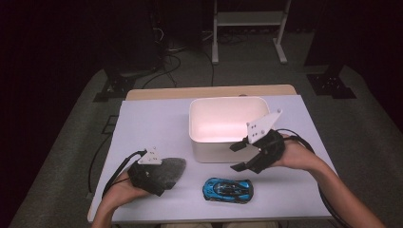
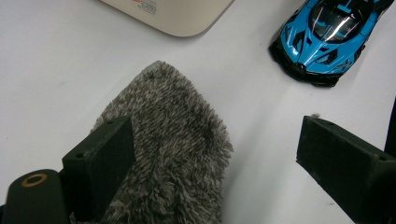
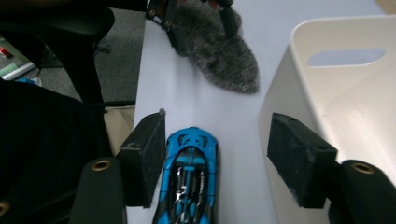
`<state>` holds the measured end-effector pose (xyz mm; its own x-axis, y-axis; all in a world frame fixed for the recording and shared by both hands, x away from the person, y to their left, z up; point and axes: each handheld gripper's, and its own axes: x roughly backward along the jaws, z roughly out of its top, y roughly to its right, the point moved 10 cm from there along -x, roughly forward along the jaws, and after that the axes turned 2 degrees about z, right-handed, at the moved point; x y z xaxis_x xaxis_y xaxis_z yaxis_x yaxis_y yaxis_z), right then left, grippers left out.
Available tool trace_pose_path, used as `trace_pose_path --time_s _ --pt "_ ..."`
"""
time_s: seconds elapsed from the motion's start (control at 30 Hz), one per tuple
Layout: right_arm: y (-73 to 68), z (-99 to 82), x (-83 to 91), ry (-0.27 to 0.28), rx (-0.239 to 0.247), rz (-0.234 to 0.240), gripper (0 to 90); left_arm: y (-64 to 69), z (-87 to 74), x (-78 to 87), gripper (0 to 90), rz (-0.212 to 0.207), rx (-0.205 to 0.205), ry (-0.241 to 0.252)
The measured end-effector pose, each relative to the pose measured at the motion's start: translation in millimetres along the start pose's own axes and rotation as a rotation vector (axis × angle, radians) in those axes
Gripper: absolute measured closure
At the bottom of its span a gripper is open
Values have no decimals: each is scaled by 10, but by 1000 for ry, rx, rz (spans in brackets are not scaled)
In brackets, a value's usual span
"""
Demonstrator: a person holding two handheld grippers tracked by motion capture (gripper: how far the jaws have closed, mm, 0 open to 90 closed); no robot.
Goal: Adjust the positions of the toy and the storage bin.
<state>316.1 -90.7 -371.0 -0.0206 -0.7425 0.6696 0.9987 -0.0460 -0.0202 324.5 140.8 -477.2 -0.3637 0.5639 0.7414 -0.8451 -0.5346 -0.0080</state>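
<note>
Toy car (image 3: 189, 175) lies loose between right tool's (image 3: 215, 158) parted jaws.

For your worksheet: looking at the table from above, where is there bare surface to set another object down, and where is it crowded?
Bare: the far-left table surface, beside the white bin and beyond the grey furry slipper; also the strip right of the bin. Crowded: the near edge, where the left gripper, slipper, blue toy car and right gripper sit close together.

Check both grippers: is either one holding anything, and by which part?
Nothing is held. The left gripper stands open over the grey furry piece; the right gripper is open above the blue toy car.
</note>
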Motion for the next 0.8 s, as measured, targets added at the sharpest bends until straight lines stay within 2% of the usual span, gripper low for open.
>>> trace_pose_path --time_s 0.1,0.2,0.43,0.57,0.8 --pt "-115 -112 -88 -10 -1 8 318 5 2 12 107 1 -8 -2" --pt "-168 -237 -202 -18 -12 14 295 7 6 15 106 4 -8 6" --pt "-135 -502 -448 -18 -66 -3 266 -8 -21 4 102 8 -8 0" --pt "-147 -638 -595 -36 -73 -15 260 15 -20 -1 103 -3 -13 -3" --pt "-188 -788 -813 -67 -84 -3 248 19 -44 -15 103 -3 -11 -13"
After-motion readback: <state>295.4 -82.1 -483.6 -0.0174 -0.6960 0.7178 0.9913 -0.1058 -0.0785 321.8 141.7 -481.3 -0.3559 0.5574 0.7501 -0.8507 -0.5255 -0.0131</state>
